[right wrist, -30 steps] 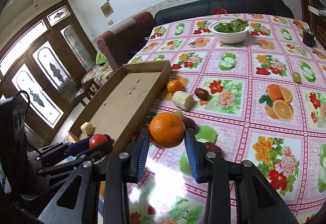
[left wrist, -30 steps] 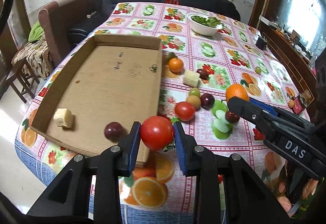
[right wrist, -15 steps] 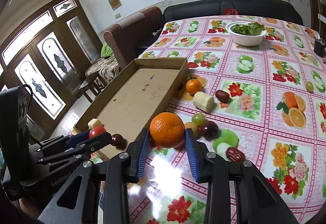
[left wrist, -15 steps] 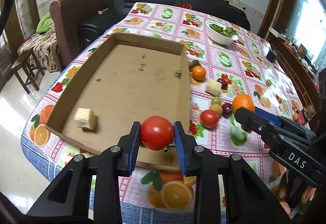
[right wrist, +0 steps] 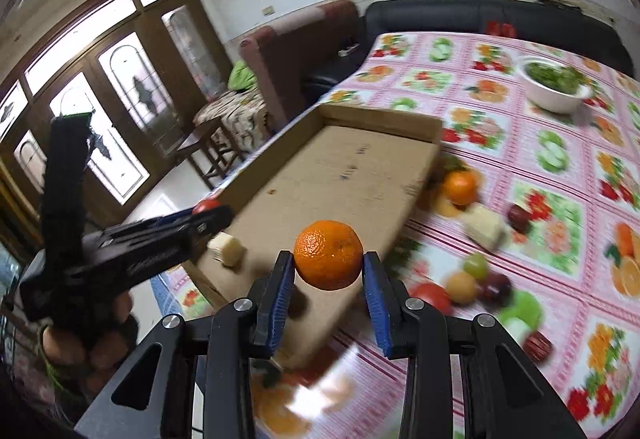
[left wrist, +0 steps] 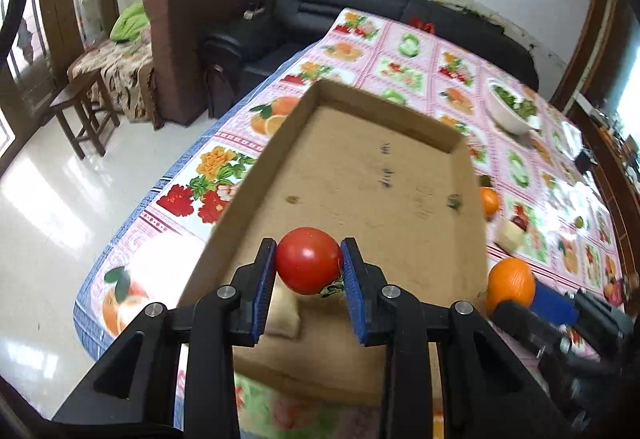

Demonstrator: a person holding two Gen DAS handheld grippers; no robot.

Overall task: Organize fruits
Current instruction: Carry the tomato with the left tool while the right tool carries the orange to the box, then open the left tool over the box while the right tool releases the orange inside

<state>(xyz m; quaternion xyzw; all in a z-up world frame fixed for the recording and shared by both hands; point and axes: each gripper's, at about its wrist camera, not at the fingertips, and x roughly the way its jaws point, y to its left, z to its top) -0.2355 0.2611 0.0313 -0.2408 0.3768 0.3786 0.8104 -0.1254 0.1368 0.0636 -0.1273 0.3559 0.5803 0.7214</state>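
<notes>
The left tongs point(left wrist: 308, 267) are closed on a red tomato point(left wrist: 309, 260), their blue pads pressing its two sides, the jaws only as far apart as the fruit is wide. The tomato hangs over the near end of the cardboard box point(left wrist: 400, 111), above the box floor. Just below and behind it, on the box floor by the near wall, lies a pale chunk of fruit point(left wrist: 285, 313), partly hidden by the left jaw.

The right tongs point(right wrist: 329, 265) grip an orange point(right wrist: 329, 254) in the same way, a pad on each side, the jaws set to the width of the fruit. The orange is held over the near right corner of the box point(right wrist: 360, 119), roughly above its right wall. In the left wrist view the same orange point(left wrist: 511, 284) shows just outside the box's right wall, with the right tongs' blue pad beside it.

From the right wrist view the left tongs point(right wrist: 206, 213) reach in from the left over the box's near left corner, the tomato point(right wrist: 206, 205) at their tip and the pale chunk point(right wrist: 227, 248) just beneath on the box floor.

On the table point(right wrist: 560, 167), right of the box, the other fruit lies blurred: a small orange point(right wrist: 460, 186) close by the box's right wall, a pale block point(right wrist: 484, 226), dark red fruit point(right wrist: 519, 216), and a cluster nearer the tongs with a green grape point(right wrist: 475, 265) and a red tomato point(right wrist: 434, 297). A white bowl of greens point(right wrist: 554, 84) stands beyond the box's far end.
</notes>
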